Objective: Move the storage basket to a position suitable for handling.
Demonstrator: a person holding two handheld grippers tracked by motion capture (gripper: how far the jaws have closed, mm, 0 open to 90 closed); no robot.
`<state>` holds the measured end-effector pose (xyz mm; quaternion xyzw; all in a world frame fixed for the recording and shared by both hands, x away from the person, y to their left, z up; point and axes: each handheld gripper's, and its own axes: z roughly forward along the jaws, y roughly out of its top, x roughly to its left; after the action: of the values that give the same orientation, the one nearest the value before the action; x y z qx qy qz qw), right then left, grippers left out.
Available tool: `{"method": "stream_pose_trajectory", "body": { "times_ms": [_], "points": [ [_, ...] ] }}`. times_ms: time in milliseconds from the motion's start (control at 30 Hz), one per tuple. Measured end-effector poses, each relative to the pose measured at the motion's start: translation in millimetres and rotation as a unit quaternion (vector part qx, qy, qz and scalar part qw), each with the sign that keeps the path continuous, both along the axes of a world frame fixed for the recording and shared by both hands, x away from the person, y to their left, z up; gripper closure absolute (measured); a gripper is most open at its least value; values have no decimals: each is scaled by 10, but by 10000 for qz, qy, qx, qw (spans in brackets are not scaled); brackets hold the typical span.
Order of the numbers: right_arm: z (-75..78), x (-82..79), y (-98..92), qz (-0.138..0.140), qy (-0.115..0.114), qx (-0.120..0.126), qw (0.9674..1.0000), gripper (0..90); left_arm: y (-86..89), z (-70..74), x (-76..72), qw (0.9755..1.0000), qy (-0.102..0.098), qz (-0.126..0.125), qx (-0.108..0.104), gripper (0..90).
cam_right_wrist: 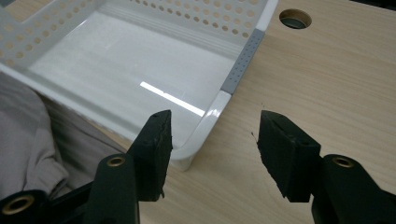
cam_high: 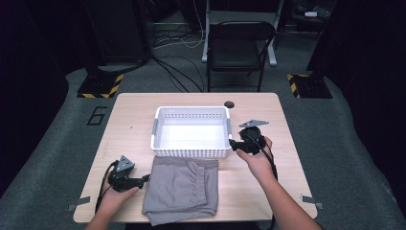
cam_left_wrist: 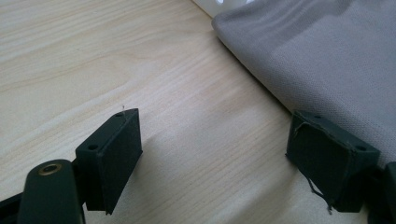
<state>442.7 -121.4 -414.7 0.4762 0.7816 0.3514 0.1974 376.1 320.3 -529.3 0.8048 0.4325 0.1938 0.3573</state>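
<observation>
In the high view, grey shorts (cam_high: 182, 189) are seen folded on the desk (cam_high: 129, 110), just at 6 o'clock of a white basket (cam_high: 191, 112), their top edge touching or nearly touching its near wall. The left tongs (cam_high: 146, 179) are held at 9 o'clock of the shorts, just beside their left edge. The right tongs (cam_high: 231, 142) are held at the basket's near right corner, at 3 o'clock of it.

In the left gripper view, the left tongs (cam_left_wrist: 215, 149) are spread wide with nothing between the jaws. Bare desk lies under them, and the shorts (cam_left_wrist: 317, 56) run past at 2 o'clock, their hem just beside the right jaw.

In the right gripper view, the right tongs (cam_right_wrist: 212, 149) are likewise spread and empty, straddling the rounded corner of the basket (cam_right_wrist: 212, 116). The shorts (cam_right_wrist: 28, 135) are glimpsed at 9 o'clock.

As a judgement, the cloth is about to be lifted into the basket. A one-sided pinch at the hem could catch a single layer only, so the fold would fall open. If the basket is not steadied by the right tongs, it could be pushed away by the dragged cloth. A jaw scraping the desk could also miss the thin edge.
</observation>
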Motion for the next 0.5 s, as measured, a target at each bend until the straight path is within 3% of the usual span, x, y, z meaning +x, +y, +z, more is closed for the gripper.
{"method": "stream_pose_trajectory", "body": {
  "times_ms": [167,267,367,500],
  "points": [
    [-15,-182,-30,226,-29,138,9996,449,-10,0,0,10000,29,11,-10,167],
    [-45,-286,-33,212,-60,227,9995,403,-17,1,-2,10000,21,26,9,166],
    [-91,-379,-34,233,-84,363,9990,337,-34,-9,-2,9999,-23,54,-112,169],
    [-176,-482,-20,368,10,389,9986,343,-47,11,-14,10000,-7,-7,-9,222]
  ]
}}
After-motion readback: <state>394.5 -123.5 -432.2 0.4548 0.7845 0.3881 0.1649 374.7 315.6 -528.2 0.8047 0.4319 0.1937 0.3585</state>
